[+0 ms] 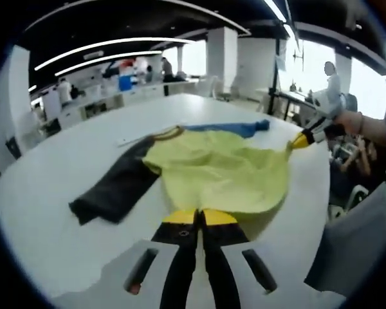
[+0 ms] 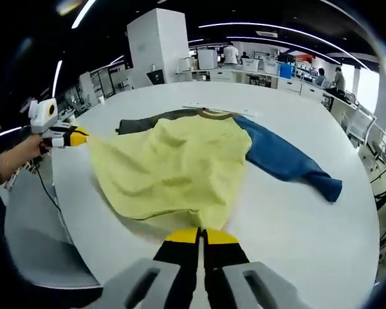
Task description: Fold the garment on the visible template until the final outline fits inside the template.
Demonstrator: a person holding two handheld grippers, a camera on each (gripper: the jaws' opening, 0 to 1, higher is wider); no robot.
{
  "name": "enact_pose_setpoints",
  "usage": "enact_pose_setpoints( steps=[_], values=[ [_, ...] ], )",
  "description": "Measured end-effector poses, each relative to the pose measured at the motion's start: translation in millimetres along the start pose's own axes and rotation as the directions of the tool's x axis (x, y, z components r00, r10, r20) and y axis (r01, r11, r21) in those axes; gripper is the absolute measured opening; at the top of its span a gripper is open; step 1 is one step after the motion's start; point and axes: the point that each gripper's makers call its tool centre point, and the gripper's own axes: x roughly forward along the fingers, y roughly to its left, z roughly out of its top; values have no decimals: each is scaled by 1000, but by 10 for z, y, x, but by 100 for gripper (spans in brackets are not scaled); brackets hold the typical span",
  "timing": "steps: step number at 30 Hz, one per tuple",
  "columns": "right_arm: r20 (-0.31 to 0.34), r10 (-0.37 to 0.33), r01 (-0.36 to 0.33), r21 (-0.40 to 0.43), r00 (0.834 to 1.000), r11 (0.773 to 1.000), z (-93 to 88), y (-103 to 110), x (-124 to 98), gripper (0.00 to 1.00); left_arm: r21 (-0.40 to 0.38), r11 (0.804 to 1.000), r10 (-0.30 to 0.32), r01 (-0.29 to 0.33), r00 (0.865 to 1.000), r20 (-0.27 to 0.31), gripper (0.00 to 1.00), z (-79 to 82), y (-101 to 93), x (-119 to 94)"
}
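We see a garment (image 1: pixel 212 170) lying on a large white round table (image 1: pixel 64 167); its yellow body is spread across the middle of the table, one dark grey sleeve (image 1: pixel 112 187) runs out flat to one side and a blue sleeve (image 2: pixel 286 158) runs out to the other, ending near the table's edge. The collar (image 2: pixel 209 114) points toward the far side of the table, and the hem lies along the near edge, where both of us hold it.

In the left gripper view, the left gripper (image 1: pixel 199 217) has its yellow-tipped black fingers (image 1: pixel 180 217) pressed together, and the yellow hem reaches right down to their tips; they seem to pinch one corner of the hem. In the same view the right gripper (image 1: pixel 302 140) comes in from the right, held by a hand (image 1: pixel 350 122), with the other hem corner drawn out to a point at its tip.

In the right gripper view, the right gripper's fingers (image 2: pixel 183 235) are likewise closed, the yellow cloth meeting their tips. The left gripper shows at the left there, the cloth pulled taut toward it, lifted a little off the table along that edge.

We can make out no template outline on the table. Desks, shelves and a few people stand well behind in the room
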Motion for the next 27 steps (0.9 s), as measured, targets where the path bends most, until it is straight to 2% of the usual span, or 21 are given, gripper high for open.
enact_pose_setpoints(
  steps=[8,18,27],
  values=[
    [13,24,-23,-19,1000,1000,-76,-30,-34,0,-39,999,3,-3,1000,-6,0,-135,-76,-111],
    [-12,-3,2,-8,1000,1000,-220,-175,-44,0,-1,1000,-17,17,997,-75,0,-364,-227,-182],
    [-20,0,0,-23,1000,1000,-298,-213,-55,0,-10,999,-36,35,990,-139,0,-560,-354,-233]
  ],
)
